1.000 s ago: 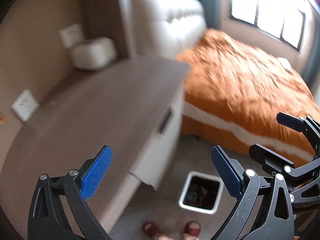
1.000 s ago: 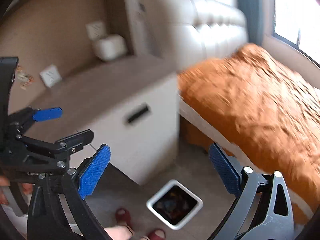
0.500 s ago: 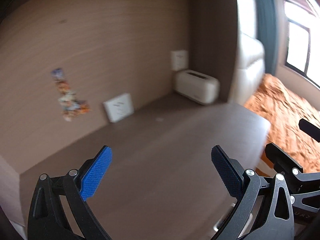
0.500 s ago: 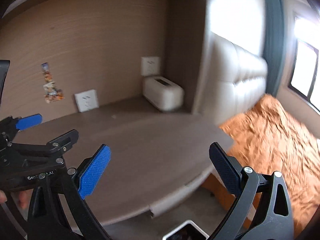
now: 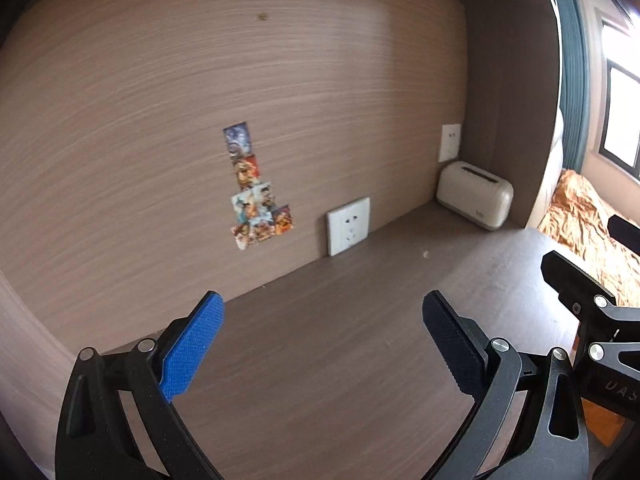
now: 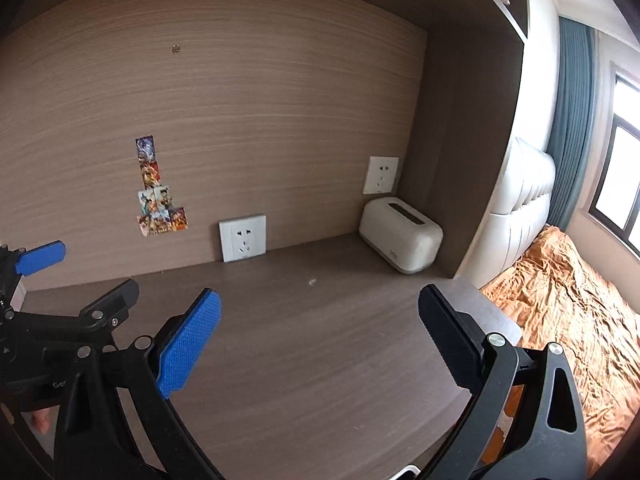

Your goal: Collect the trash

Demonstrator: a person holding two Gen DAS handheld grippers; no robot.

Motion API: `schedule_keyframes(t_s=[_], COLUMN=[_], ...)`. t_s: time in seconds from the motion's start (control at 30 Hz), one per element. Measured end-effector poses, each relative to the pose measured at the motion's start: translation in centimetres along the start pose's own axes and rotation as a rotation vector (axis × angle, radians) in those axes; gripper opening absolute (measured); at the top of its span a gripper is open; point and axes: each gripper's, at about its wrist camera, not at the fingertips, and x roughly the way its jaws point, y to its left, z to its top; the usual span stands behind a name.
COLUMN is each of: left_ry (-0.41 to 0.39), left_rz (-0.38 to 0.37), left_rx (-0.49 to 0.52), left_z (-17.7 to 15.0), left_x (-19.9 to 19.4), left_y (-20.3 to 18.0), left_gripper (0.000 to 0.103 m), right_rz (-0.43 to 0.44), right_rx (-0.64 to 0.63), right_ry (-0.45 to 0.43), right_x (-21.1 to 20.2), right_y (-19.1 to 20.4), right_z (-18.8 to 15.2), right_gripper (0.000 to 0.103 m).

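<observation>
A tiny pale scrap (image 5: 425,255) (image 6: 311,281) lies on the dark wooden desk top (image 5: 340,360) (image 6: 320,360), well ahead of both grippers. My left gripper (image 5: 322,336) hovers over the desk, open, with nothing between its blue pads. My right gripper (image 6: 318,332) is open too and holds nothing. Each shows in the other's view: the right gripper (image 5: 596,254) at the right edge, the left gripper (image 6: 76,280) at the left edge. A sliver of the white trash bin rim (image 6: 408,471) peeks in at the bottom of the right wrist view.
A cream tissue box (image 5: 474,200) (image 6: 402,246) stands in the desk's back right corner. White wall sockets (image 5: 348,231) (image 6: 243,237) and stickers (image 5: 256,196) sit on the wooden back wall. A bed with an orange cover (image 6: 560,300) lies right of the desk.
Both views have swung up from the floor, the bin and the bed to the desk top and back wall. Both grippers stayed open.
</observation>
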Motion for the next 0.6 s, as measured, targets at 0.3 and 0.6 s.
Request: schedule_keyframes(t_s=[0.3,0.6], left_ry=[-0.040,-0.064], left_rz=[0.046,0.024], left_rx=[0.029,0.050], left_z=[0.5,0.8], left_x=[-0.1,-0.7], left_y=[1.5,2.0], left_gripper=[0.098,0.098], right_rz=[-0.001,0.002], right_rx=[0.039,0.070], right_ry=[-0.014,-0.046], right_x=[-0.2,-1.1], right_y=[1.7,2.6], right_z=[0.7,0.9], right_gripper=[0.098,0.098])
